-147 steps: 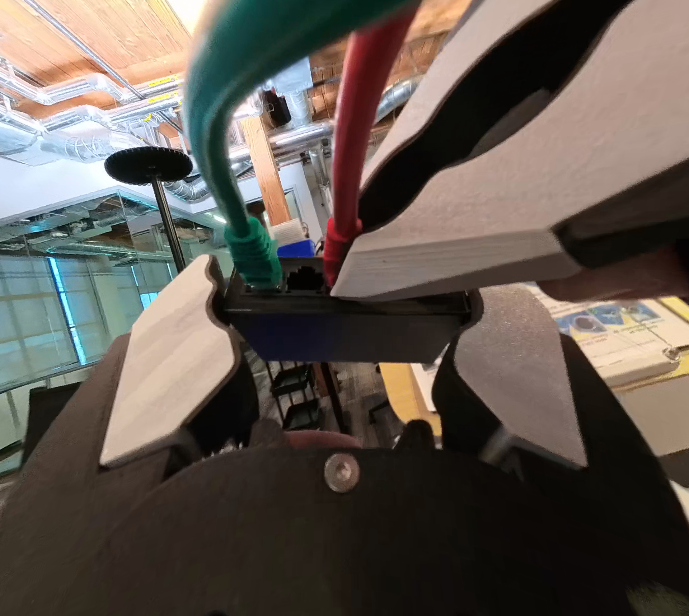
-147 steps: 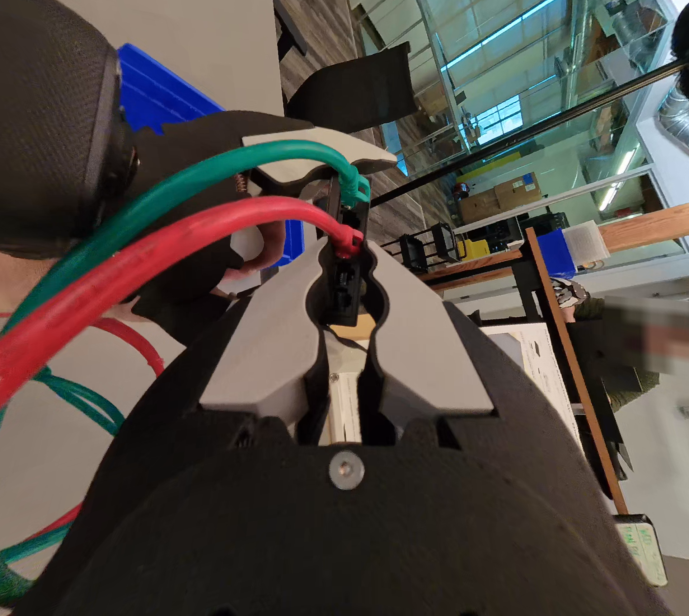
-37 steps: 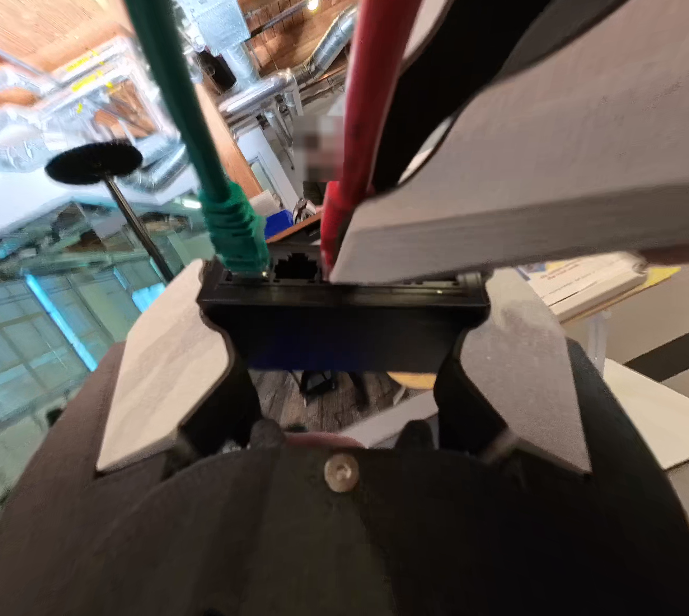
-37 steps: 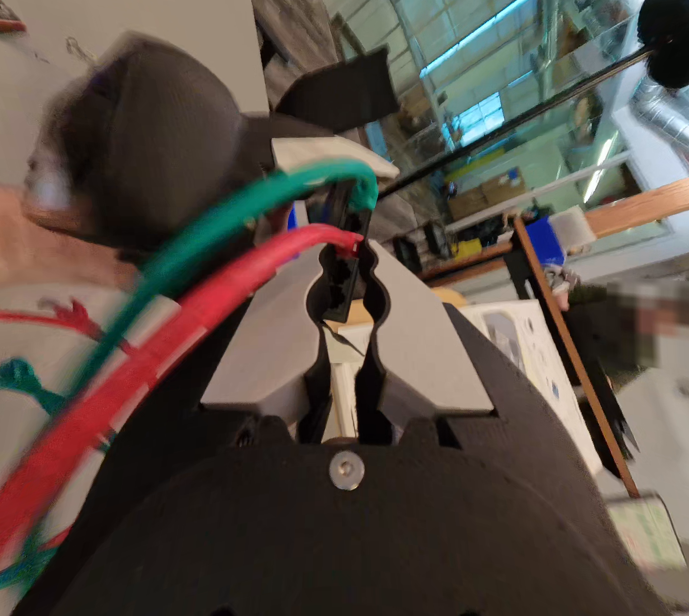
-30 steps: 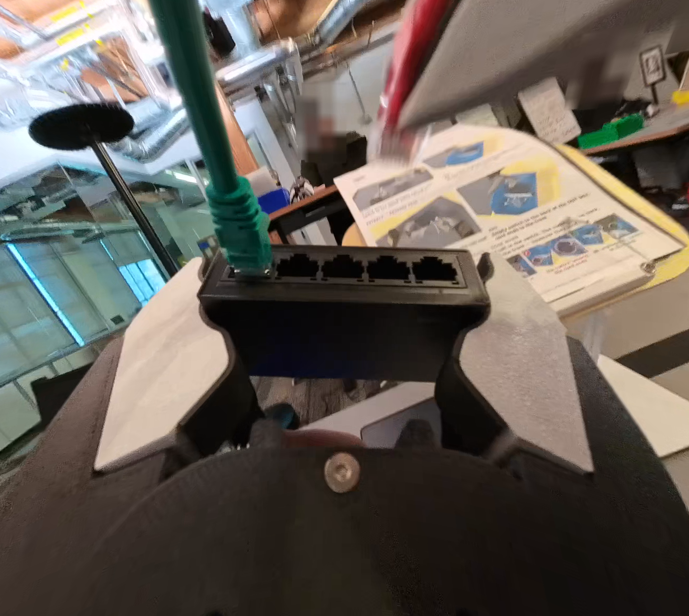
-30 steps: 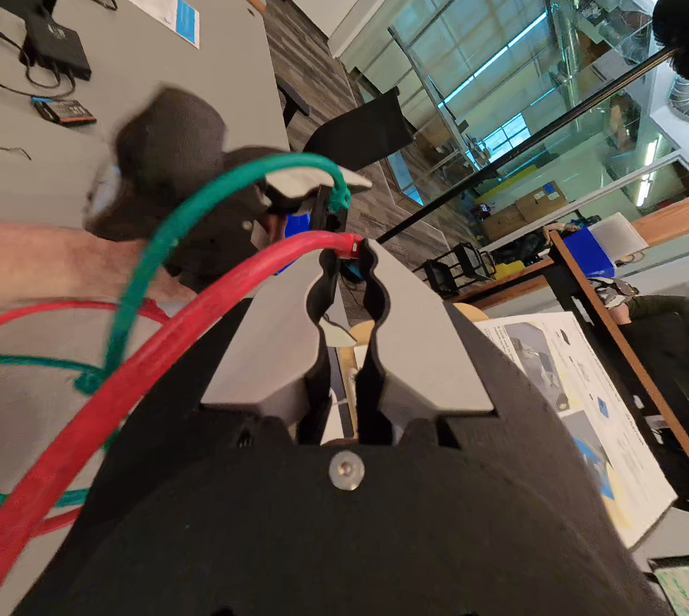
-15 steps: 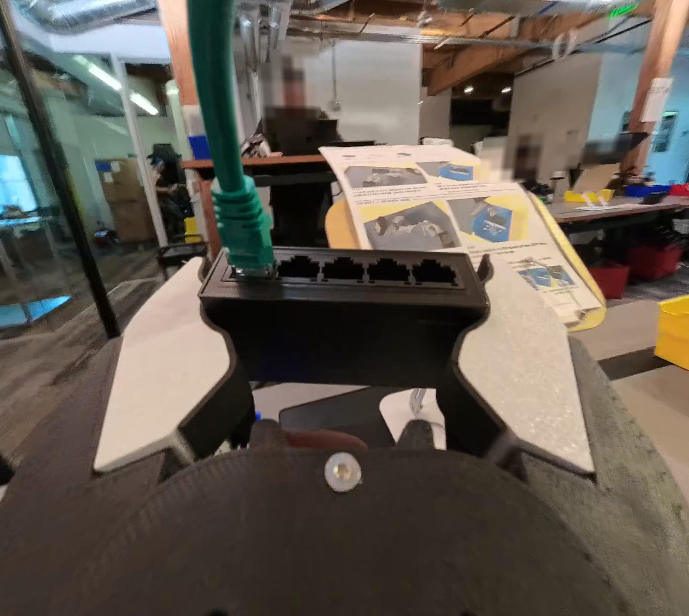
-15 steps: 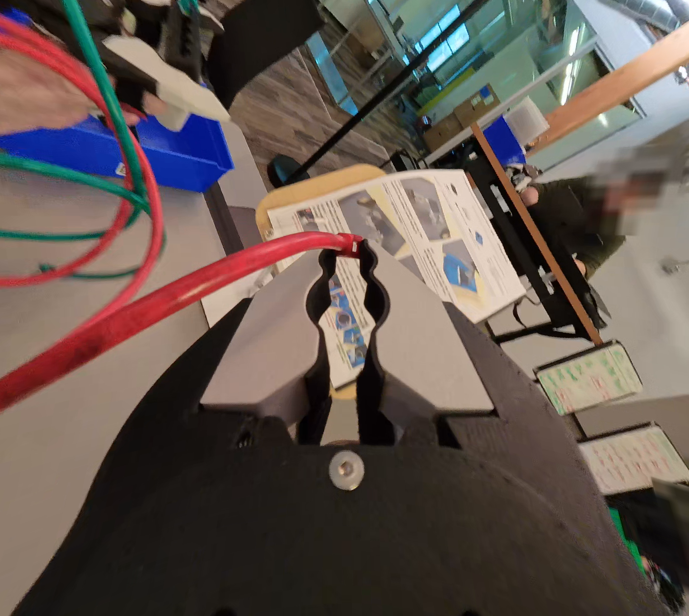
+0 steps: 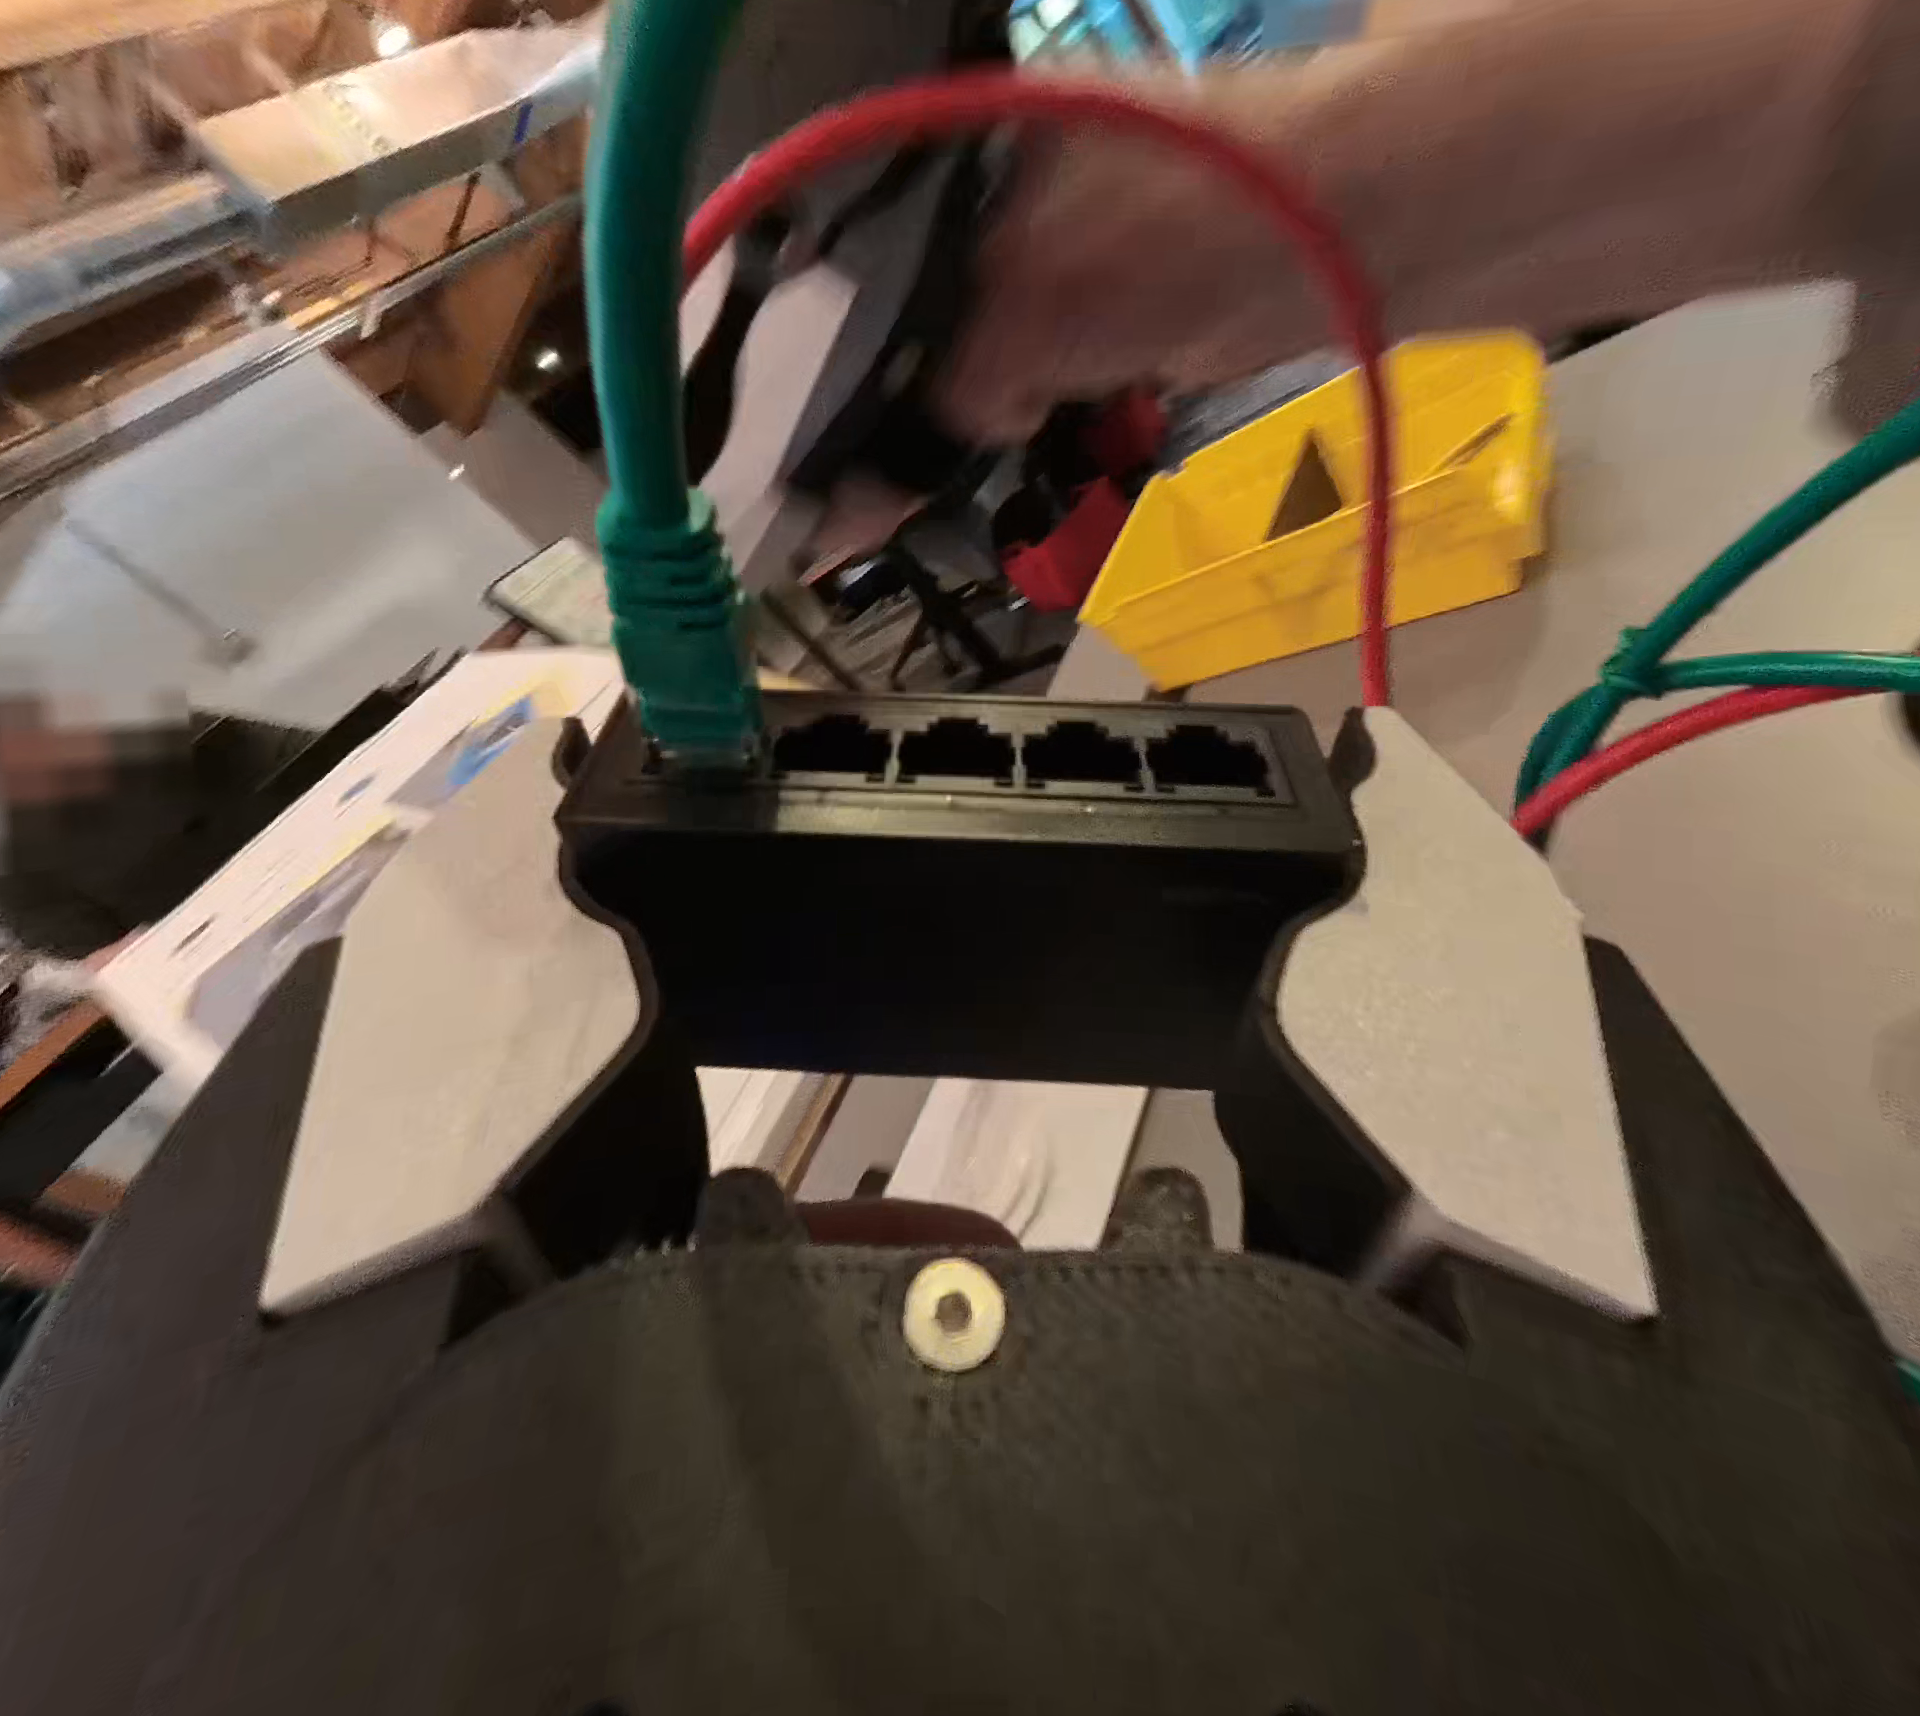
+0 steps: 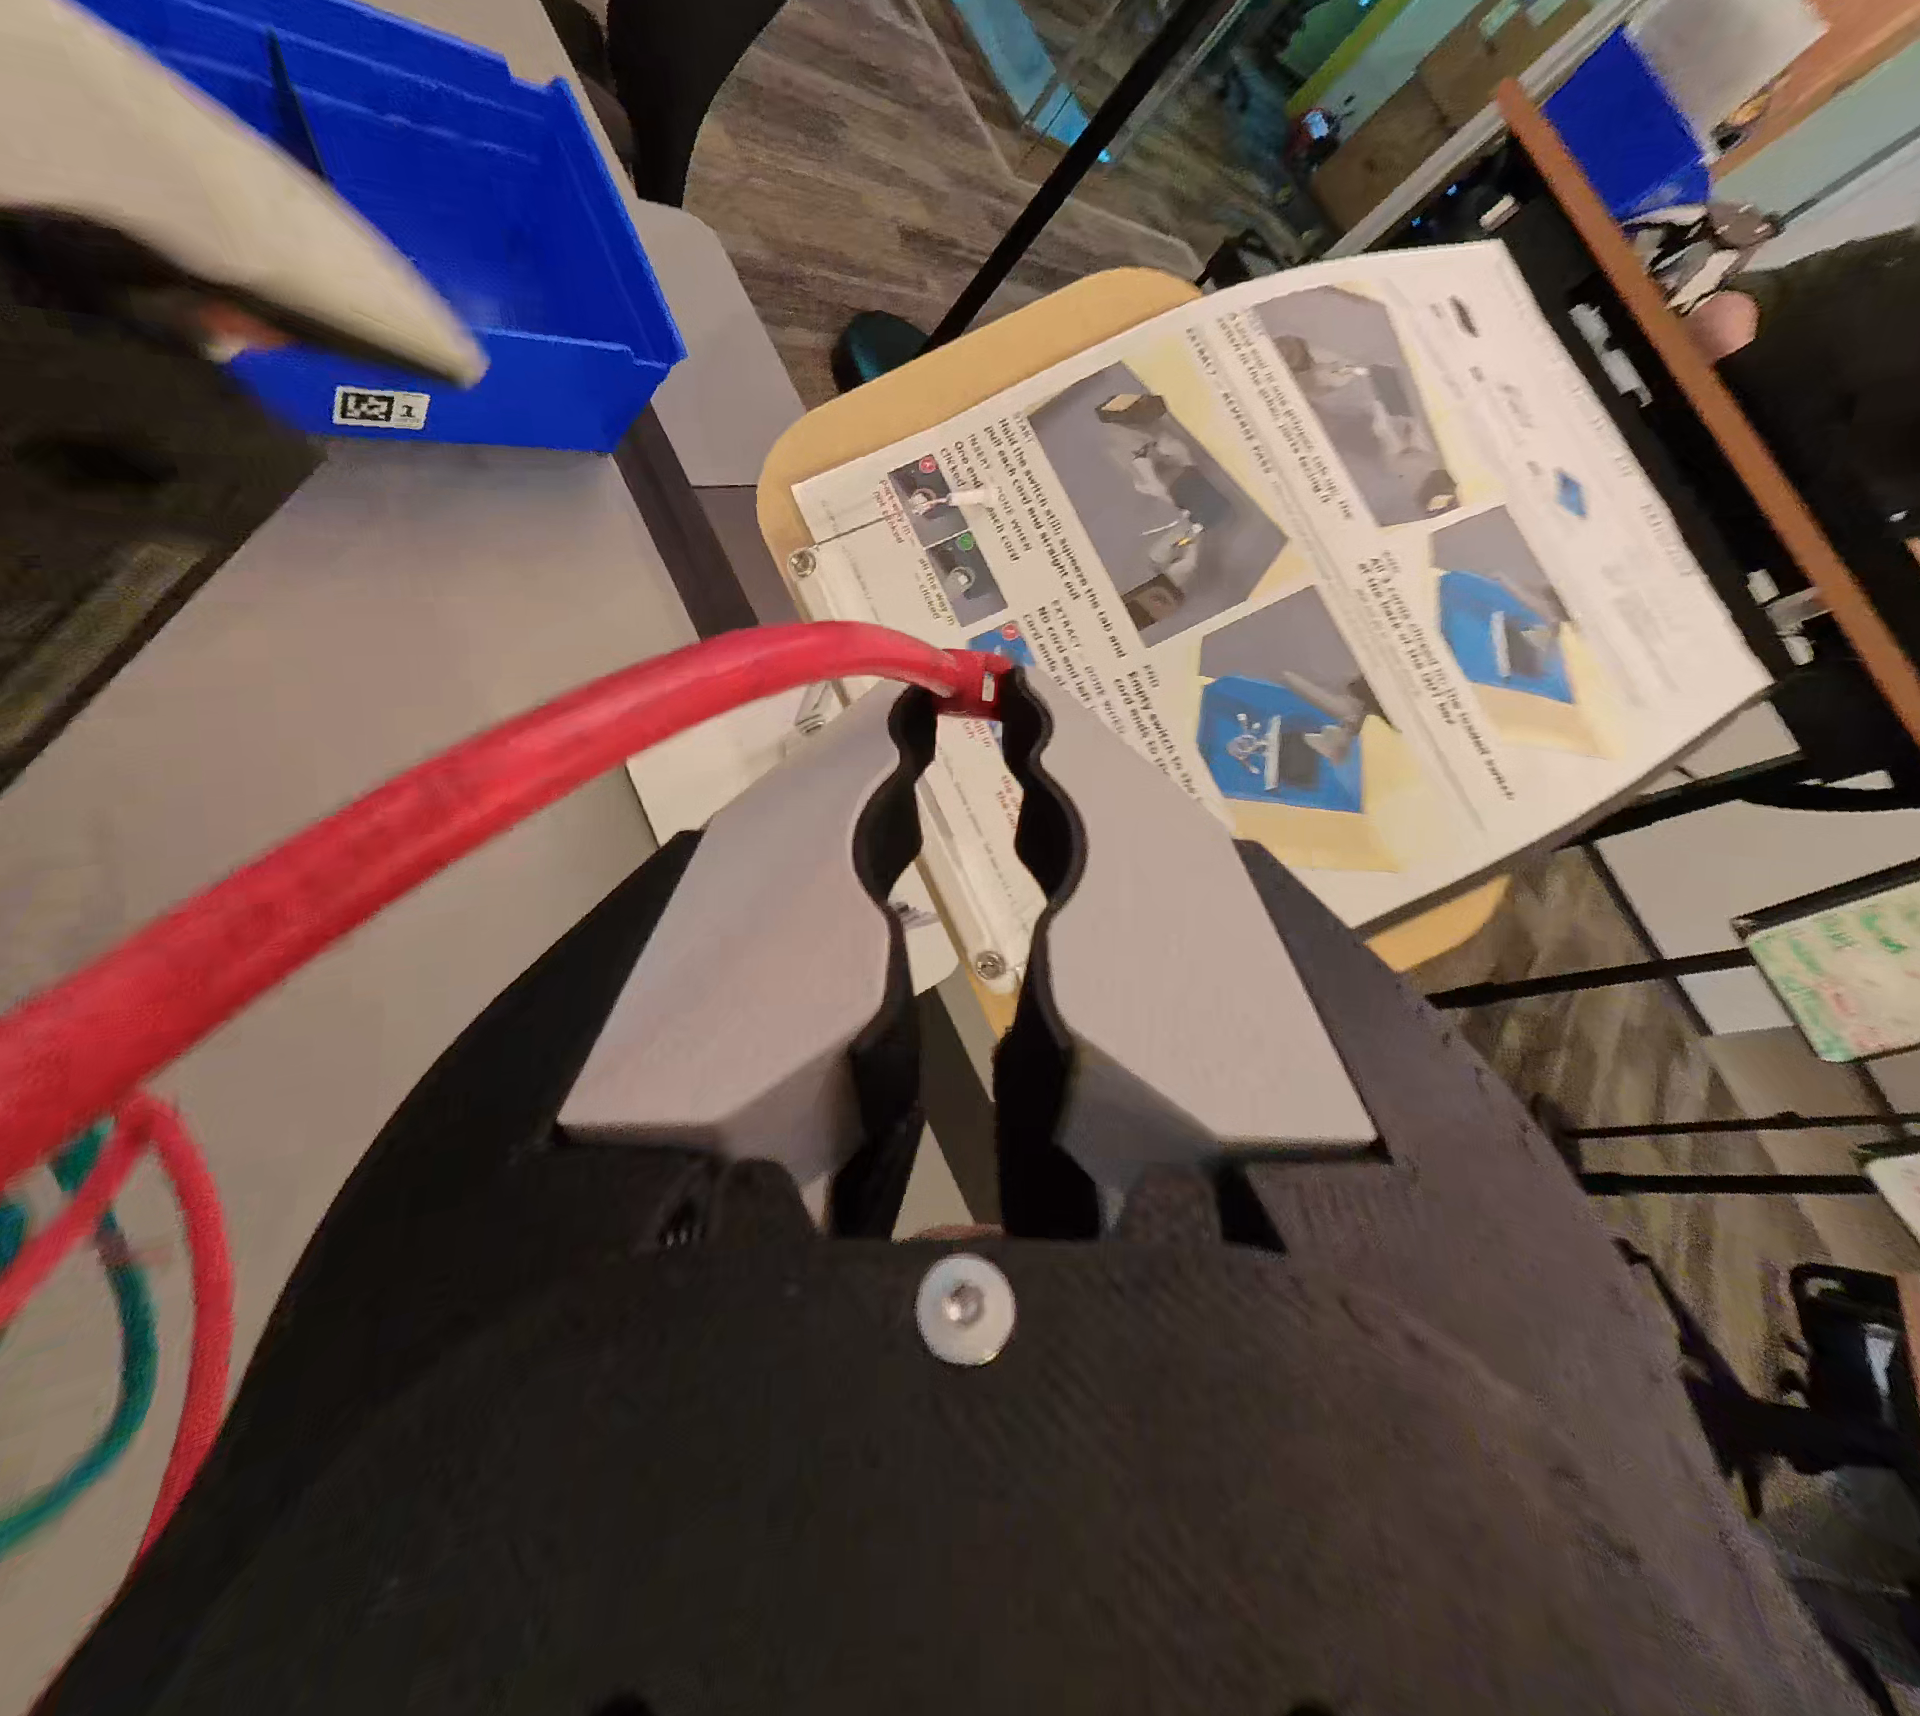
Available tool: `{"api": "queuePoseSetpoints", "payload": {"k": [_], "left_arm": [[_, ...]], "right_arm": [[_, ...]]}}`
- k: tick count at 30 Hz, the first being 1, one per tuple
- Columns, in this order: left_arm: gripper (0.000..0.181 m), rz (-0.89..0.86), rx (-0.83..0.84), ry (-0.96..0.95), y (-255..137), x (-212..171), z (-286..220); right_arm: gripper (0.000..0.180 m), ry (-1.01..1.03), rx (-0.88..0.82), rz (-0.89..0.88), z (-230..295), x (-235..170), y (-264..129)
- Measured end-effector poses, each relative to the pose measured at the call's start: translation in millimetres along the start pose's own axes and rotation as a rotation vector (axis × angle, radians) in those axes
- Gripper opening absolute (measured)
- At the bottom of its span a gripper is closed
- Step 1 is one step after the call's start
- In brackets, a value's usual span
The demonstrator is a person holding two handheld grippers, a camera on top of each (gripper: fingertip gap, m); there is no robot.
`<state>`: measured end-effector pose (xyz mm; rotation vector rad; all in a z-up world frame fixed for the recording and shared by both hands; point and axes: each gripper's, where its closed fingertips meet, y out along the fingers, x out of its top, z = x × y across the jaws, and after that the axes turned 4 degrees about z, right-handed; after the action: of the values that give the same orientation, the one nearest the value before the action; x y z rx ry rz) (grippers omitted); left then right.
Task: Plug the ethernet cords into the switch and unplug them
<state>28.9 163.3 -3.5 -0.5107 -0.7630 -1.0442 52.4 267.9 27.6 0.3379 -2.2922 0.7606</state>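
My left gripper (image 9: 961,799) is shut on the black switch (image 9: 956,866), holding it by its two ends. The green cord (image 9: 681,606) is plugged into the leftmost port; the other ports are empty. My right gripper (image 10: 971,695) is shut on the plug of the red cord (image 10: 468,819), held free in the air away from the switch. The red cord (image 9: 1361,378) arcs over the switch in the left wrist view, where the right gripper (image 9: 800,357) and the hand holding it show blurred behind. A finger of the left gripper (image 10: 208,212) shows at the right wrist view's upper left.
A blue bin (image 10: 457,212) sits on the grey table (image 10: 395,627). A yellow bin (image 9: 1340,503) stands on the table further off. An instruction sheet on a tan board (image 10: 1278,544) leans past the table edge. Loose green and red cord (image 9: 1704,679) lies on the table.
The red plug has come out of the switch. My right gripper has carried it away and lower over the table. My left gripper has turned the switch, green cord still plugged in.
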Motion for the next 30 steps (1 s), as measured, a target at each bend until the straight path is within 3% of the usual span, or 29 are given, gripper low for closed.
{"api": "queuePoseSetpoints", "payload": {"k": [6,10,13,19,24,30], "left_arm": [[0.128,-0.263,-0.094,-0.077,-22.2,65.0,-20.1],[0.128,-0.481,-0.101,-0.296,-69.7,86.7,21.2],[0.128,-0.525,-0.006,-0.378,-98.9,73.9,61.1],[0.128,-0.396,0.173,-0.376,-115.7,29.4,102.0],[0.128,-0.24,0.227,-0.349,-94.9,-5.8,106.1],[0.128,-0.138,0.234,-0.328,-63.7,-34.3,97.2]], "right_arm": [[0.011,0.02,0.015,0.154,7.0,-66.5,46.6],[0.011,0.014,-0.016,0.262,4.4,-121.9,56.3],[0.011,0.024,-0.015,0.294,6.1,-146.7,52.1],[0.011,0.047,-0.058,0.226,-21.9,-130.7,4.3],[0.011,0.079,-0.149,0.198,-83.5,-119.0,-57.2],[0.011,0.041,-0.301,0.283,-156.3,-135.5,-132.6]]}}
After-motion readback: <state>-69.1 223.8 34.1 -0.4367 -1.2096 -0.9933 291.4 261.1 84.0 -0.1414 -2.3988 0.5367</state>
